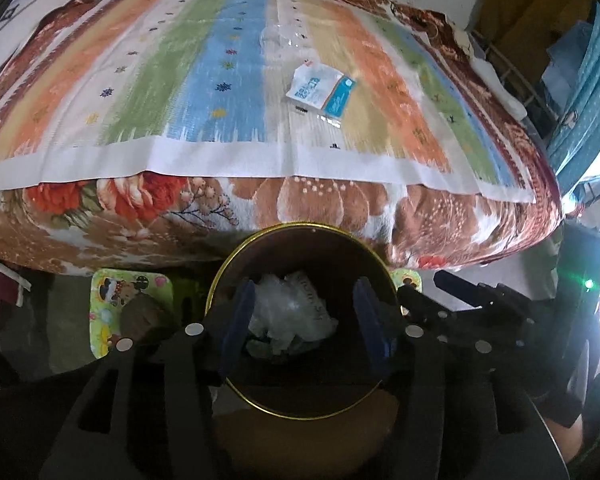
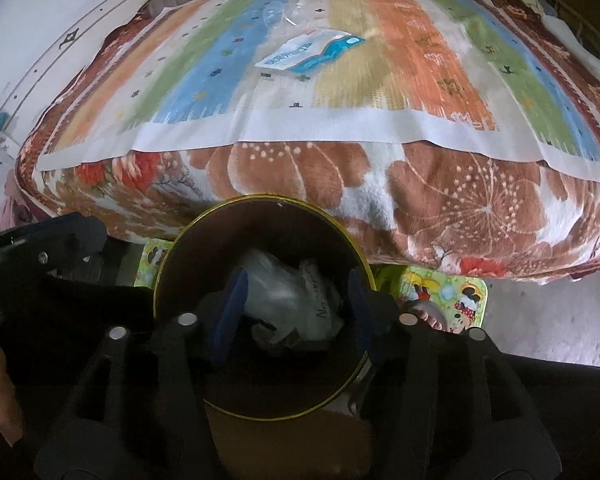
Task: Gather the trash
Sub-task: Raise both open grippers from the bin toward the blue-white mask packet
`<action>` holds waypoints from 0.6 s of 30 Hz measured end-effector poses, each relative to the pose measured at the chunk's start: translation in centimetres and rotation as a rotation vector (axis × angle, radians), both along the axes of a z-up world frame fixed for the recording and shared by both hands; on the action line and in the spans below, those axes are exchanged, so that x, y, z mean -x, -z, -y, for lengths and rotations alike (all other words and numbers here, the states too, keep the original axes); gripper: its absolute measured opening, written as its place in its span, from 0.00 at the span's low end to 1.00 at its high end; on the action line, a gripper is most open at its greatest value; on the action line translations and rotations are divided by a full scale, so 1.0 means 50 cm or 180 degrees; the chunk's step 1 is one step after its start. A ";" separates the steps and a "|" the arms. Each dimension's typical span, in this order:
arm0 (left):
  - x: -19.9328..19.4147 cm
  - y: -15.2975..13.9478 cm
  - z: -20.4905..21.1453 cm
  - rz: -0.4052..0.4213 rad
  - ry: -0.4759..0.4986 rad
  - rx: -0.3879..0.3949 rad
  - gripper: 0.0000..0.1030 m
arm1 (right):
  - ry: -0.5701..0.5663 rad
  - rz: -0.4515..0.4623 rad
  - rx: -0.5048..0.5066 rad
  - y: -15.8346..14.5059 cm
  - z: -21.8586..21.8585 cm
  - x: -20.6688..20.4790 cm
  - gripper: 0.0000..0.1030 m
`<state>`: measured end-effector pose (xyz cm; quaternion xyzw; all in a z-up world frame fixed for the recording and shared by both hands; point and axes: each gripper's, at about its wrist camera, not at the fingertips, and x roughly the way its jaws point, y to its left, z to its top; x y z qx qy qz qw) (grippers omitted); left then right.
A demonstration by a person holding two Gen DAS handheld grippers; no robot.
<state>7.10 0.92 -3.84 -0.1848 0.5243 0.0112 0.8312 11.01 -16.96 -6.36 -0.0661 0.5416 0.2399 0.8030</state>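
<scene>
A round bin with a gold rim (image 1: 300,225) (image 2: 260,197) stands on the floor against the bed. Crumpled clear plastic and paper trash (image 1: 292,312) (image 2: 296,304) lie at its bottom. My left gripper (image 1: 302,300) hangs over the bin's mouth, pointing down, jaws open and holding nothing. My right gripper (image 2: 298,288) hangs beside it over the same bin, also open and holding nothing. On the striped cloth (image 1: 180,80) on the bed lies a white and blue packet (image 1: 320,90) (image 2: 312,54). A clear plastic piece (image 1: 280,38) (image 2: 284,12) lies farther back.
The floral blanket (image 1: 300,200) hangs over the bed's front edge just behind the bin. A green cartoon mat (image 1: 112,300) (image 2: 452,292) lies on the floor under the bin. Shelves with blue fabric (image 1: 572,80) stand at the right.
</scene>
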 end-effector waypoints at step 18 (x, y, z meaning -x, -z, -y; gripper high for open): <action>-0.067 -0.052 -0.107 0.0292 -0.0653 -0.0173 0.94 | -0.0233 0.0251 -0.0083 -0.044 -0.036 -0.035 0.91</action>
